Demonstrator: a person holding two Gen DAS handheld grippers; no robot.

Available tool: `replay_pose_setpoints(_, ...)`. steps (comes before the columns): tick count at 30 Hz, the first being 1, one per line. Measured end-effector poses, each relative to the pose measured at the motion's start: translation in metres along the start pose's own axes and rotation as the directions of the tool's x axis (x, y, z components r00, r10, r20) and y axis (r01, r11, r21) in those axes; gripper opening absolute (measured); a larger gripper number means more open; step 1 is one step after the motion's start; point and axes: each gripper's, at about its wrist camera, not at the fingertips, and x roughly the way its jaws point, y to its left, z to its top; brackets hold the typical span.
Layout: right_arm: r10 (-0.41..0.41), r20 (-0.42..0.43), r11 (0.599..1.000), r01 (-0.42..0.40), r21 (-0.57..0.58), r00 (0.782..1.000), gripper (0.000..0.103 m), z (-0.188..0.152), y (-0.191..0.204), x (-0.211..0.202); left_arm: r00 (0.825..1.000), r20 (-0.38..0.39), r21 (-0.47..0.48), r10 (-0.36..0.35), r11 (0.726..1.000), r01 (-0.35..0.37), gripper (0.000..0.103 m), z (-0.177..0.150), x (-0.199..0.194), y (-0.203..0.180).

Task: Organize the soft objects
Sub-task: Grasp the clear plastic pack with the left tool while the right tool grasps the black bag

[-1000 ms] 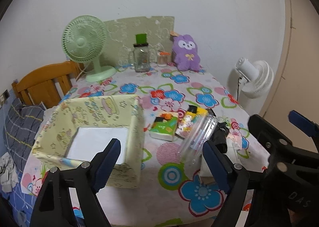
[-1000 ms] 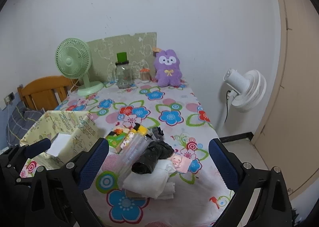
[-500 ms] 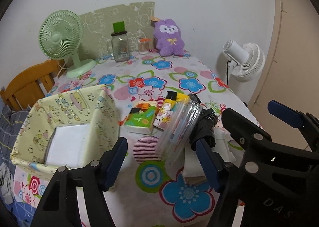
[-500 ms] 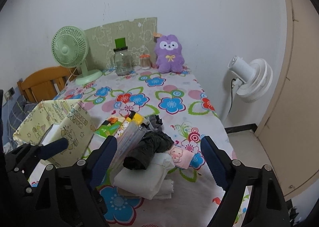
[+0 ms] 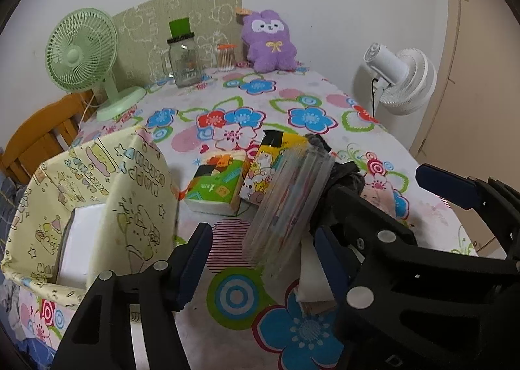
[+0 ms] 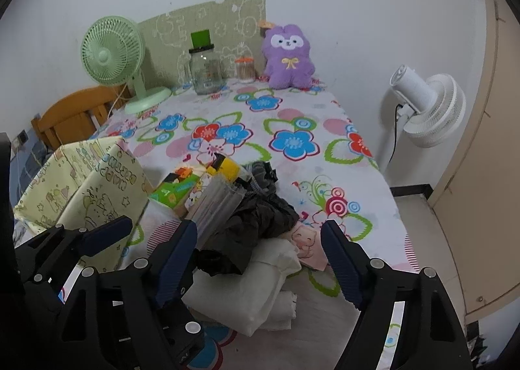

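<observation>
On the flowered tablecloth [image 5: 312,116] lies a pile: a clear plastic pack [image 5: 289,197], a green tissue pack [image 5: 216,186], a yellow cartoon pack [image 5: 273,168], a black cloth [image 6: 260,220], a folded white cloth [image 6: 250,292], a pink cartoon cloth [image 6: 305,240] and a grey sock [image 6: 265,173]. A yellow fabric box [image 5: 97,207] holding a white block [image 5: 78,240] stands to the left. My left gripper [image 5: 261,264] hovers over the clear pack's near end, jaws closing, pads touching nothing. My right gripper [image 6: 260,261] hangs over the black and white cloths, jaws closing, pads clear of them.
A purple plush [image 6: 287,58], a glass jar [image 6: 204,71], a small orange-lidded jar [image 6: 245,69] and a green fan [image 6: 113,55] stand along the far wall. A white floor fan [image 6: 429,110] stands off the table's right edge. A wooden chair [image 6: 74,113] is at the left.
Both grippers have come down and closer to the pile, and both pairs of fingers stand narrower than before. Nothing on the table has moved.
</observation>
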Motion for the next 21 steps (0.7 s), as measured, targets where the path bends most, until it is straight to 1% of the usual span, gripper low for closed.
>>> replay_pose_setpoints(4, 0.014, -0.038, 1.0, -0.014, 0.004, 0.999, 0.075, 0.0, 0.001, 0.015, 1.0, -0.023, -0.005, 0.001, 1.0, -0.001, 0.066, 0.0, 0.01, 0.002)
replay_pose_setpoints(8, 0.032, -0.07, 0.999, -0.032, 0.011, 0.997, 0.067, 0.0, 0.001, 0.026, 0.999, -0.038, -0.01, -0.004, 1.0, 0.003, 0.065, 0.0, 0.018, 0.004)
replay_pose_setpoints(11, 0.048, -0.097, 0.999, -0.045, 0.024, 0.994, 0.061, -0.001, 0.0, 0.034, 0.998, -0.057, -0.012, -0.016, 1.0, 0.016, 0.062, 0.0, 0.025, 0.005)
replay_pose_setpoints(14, 0.074, -0.125, 0.997, -0.069, 0.043, 0.989, 0.051, -0.003, -0.001, 0.042, 0.997, -0.074, -0.012, -0.03, 1.0, 0.029, 0.053, -0.001, 0.029, 0.004)
replay_pose_setpoints(16, 0.09, -0.135, 0.995, -0.083, 0.058, 0.987, 0.047, -0.004, -0.002, 0.045, 0.996, -0.084, -0.014, -0.034, 0.999, 0.033, 0.05, -0.001, 0.032, 0.004)
replay_pose_setpoints(18, 0.104, -0.138, 0.993, -0.096, 0.063, 0.985, 0.038, -0.005, -0.001, 0.047, 0.996, -0.083, -0.014, -0.037, 0.999, 0.036, 0.044, -0.001, 0.034, 0.004)
replay_pose_setpoints(20, 0.107, -0.138, 0.993, -0.099, 0.065, 0.985, 0.037, -0.005, -0.001, 0.047, 0.996, -0.083, -0.012, -0.042, 0.999, 0.041, 0.041, -0.001, 0.034, 0.004)
replay_pose_setpoints(21, 0.109, -0.138, 0.993, -0.1, 0.066, 0.984, 0.032, -0.005, -0.001, 0.047, 0.995, -0.083, -0.01, -0.046, 0.999, 0.045, 0.037, -0.001, 0.033, 0.004)
